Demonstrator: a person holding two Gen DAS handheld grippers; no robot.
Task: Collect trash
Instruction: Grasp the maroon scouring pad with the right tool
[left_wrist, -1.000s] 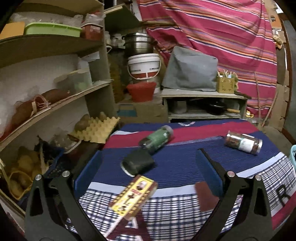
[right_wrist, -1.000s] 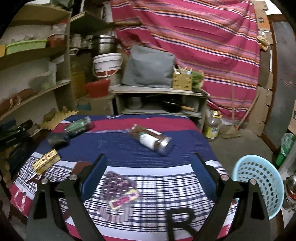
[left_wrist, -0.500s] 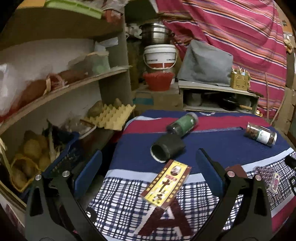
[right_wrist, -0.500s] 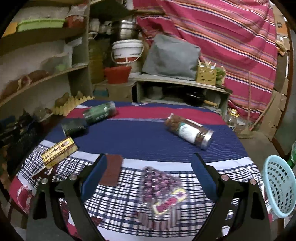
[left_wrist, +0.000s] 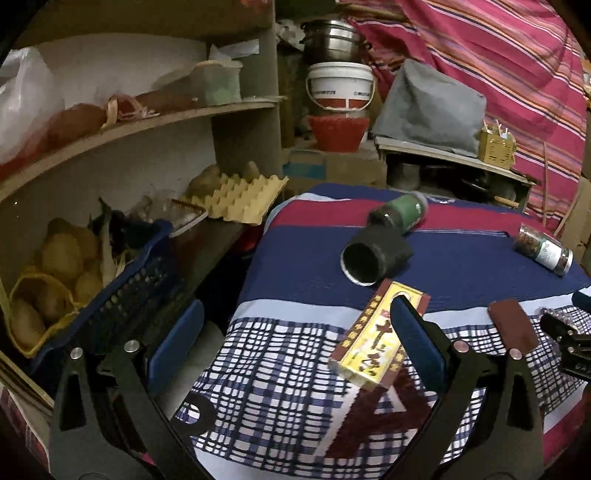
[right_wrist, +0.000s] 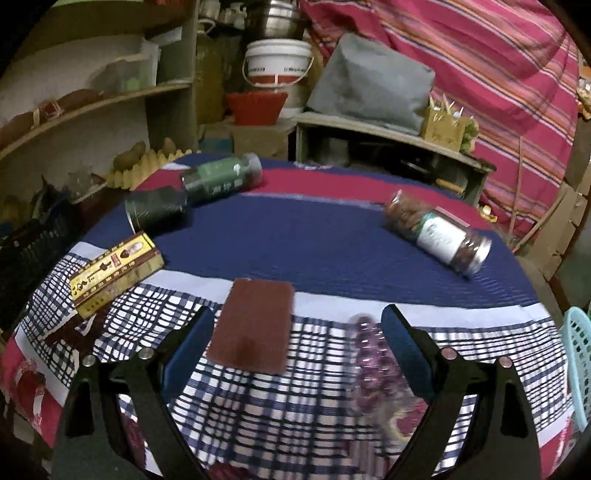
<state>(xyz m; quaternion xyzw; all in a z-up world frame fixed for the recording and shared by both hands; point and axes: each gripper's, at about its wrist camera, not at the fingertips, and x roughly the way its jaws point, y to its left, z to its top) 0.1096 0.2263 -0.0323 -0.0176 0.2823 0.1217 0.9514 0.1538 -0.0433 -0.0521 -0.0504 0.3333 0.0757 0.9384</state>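
Observation:
Trash lies on a striped cloth table (right_wrist: 295, 240). A yellow-and-brown box (left_wrist: 376, 339) (right_wrist: 114, 269) lies at the front left, its lower part behind my right finger in the left wrist view. Beyond it are a black tube (left_wrist: 373, 254) (right_wrist: 155, 208) and a green jar (left_wrist: 400, 212) (right_wrist: 221, 177). A brown flat packet (right_wrist: 255, 328) (left_wrist: 511, 325) sits between my right gripper's fingers. A purple blister pack (right_wrist: 369, 365) lies beside it. A clear jar with white label (right_wrist: 439, 236) (left_wrist: 543, 251) lies far right. My left gripper (left_wrist: 295, 336) and right gripper (right_wrist: 297, 341) hang open above the cloth.
Shelves on the left hold an egg tray (left_wrist: 240, 195), a blue crate (left_wrist: 122, 295) with potatoes and bags. A light-blue basket (right_wrist: 578, 362) stands off the table's right edge. A white bucket (right_wrist: 277, 62) and grey cover (right_wrist: 369, 85) stand behind.
Both views have swung left and moved closer to the table. The brown packet now lies between the right gripper's fingers; the yellow box has shifted right in the left view. Nothing was grasped.

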